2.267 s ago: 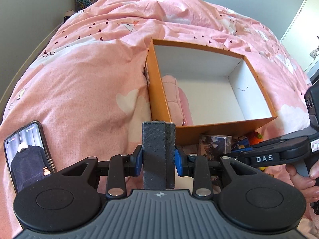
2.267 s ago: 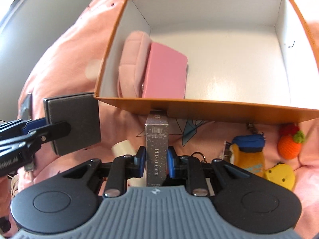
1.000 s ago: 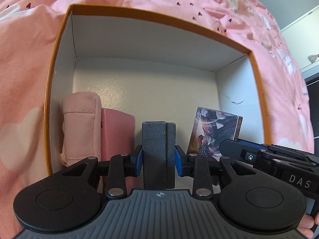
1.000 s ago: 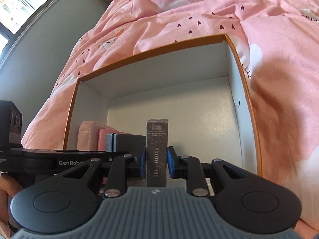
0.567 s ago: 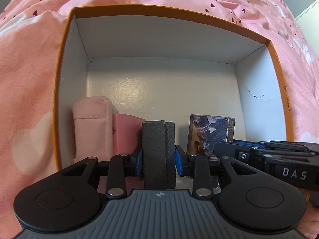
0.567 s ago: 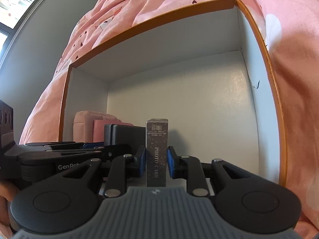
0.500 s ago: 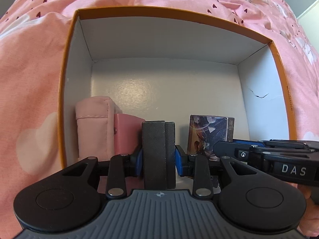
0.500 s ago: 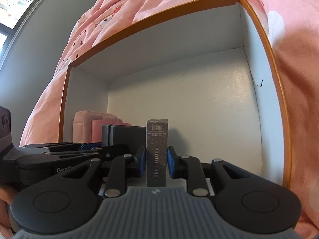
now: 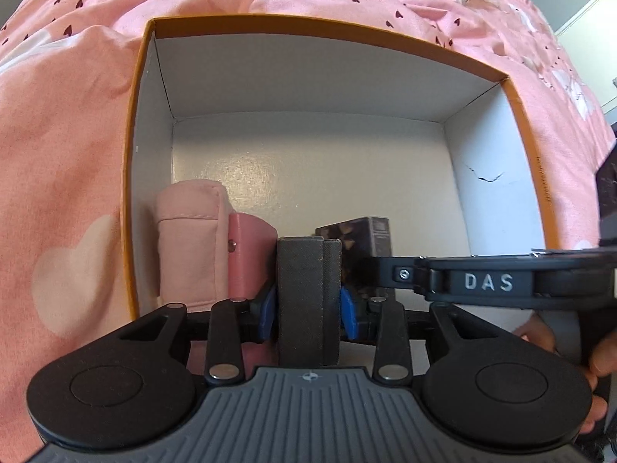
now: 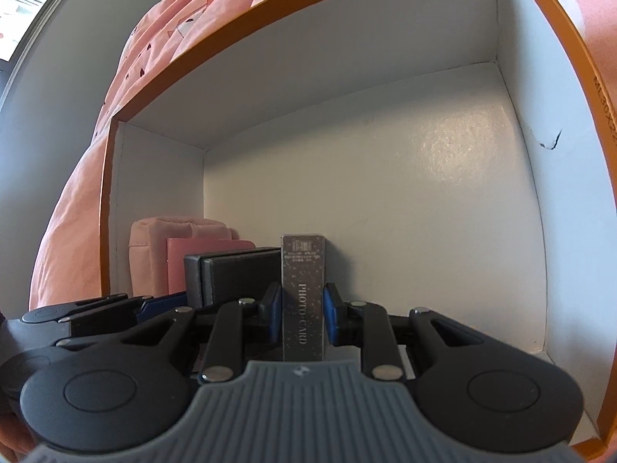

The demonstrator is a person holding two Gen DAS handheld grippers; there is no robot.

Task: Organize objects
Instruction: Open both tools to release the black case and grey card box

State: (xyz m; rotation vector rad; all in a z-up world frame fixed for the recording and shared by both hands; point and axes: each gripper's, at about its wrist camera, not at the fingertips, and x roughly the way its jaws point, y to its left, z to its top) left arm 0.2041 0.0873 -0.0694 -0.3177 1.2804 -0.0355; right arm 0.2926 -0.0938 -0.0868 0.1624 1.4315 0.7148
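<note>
An orange box [image 9: 133, 146] with a white inside lies open on the pink bed; it also shows in the right wrist view [image 10: 162, 88]. My left gripper [image 9: 308, 301] is shut on a dark grey case [image 9: 306, 289], held upright inside the box beside a pink wallet [image 9: 246, 254] and a pink pouch [image 9: 189, 247]. My right gripper [image 10: 302, 308] is shut on a dark photo card box [image 10: 302, 289], upright inside the box, right next to the grey case [image 10: 231, 274]. The photo card box [image 9: 366, 235] stands just right of the case.
The pink quilt [image 9: 69, 154] surrounds the box. The box's floor [image 10: 385, 193] beyond the held items and toward the right wall [image 10: 540, 173] is bare white. The right gripper's arm [image 9: 482, 281] crosses the left wrist view at the right.
Both grippers have gone lower and deeper into the box. The photo card box has closed in against the grey case, which now stands next to the pink wallet.
</note>
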